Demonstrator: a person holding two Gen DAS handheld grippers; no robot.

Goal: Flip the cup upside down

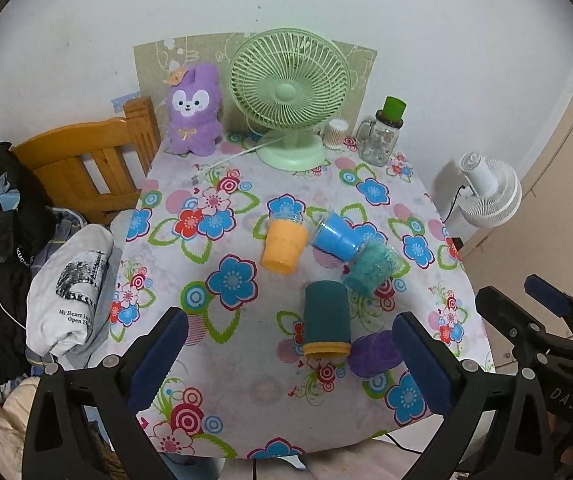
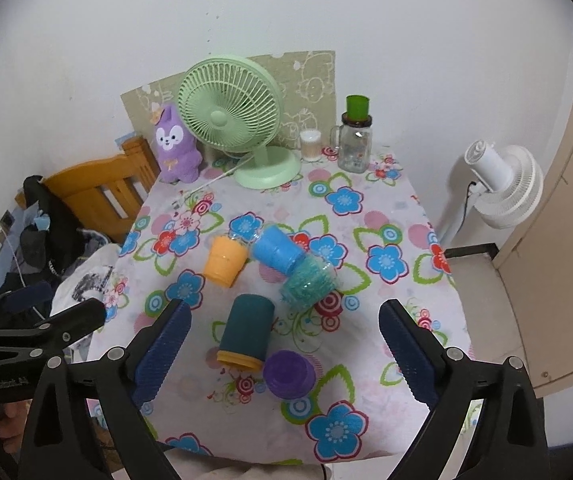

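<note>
Several cups lie on the flowered tablecloth (image 1: pixel 246 352). A dark teal cup with a yellow rim (image 1: pixel 326 326) (image 2: pixel 245 334) lies on its side, mouth toward me. An orange cup (image 1: pixel 284 246) (image 2: pixel 225 259), a blue cup (image 1: pixel 338 236) (image 2: pixel 278 249) and a clear teal-speckled cup (image 1: pixel 372 270) (image 2: pixel 308 284) lie tipped over behind it. A purple cup (image 1: pixel 374 354) (image 2: pixel 289 372) stands beside the dark teal one. My left gripper (image 1: pixel 292 360) is open, above the table's near edge. My right gripper (image 2: pixel 284 352) is open, with the dark teal and purple cups between its fingers' lines.
A green desk fan (image 1: pixel 290 92), a purple plush toy (image 1: pixel 194 108), a glass jar mug with a green cup on it (image 1: pixel 382 140) and a small cup (image 1: pixel 336 133) stand at the table's back. A wooden chair (image 1: pixel 94 164) with clothes is left. A white fan (image 1: pixel 486 188) stands right.
</note>
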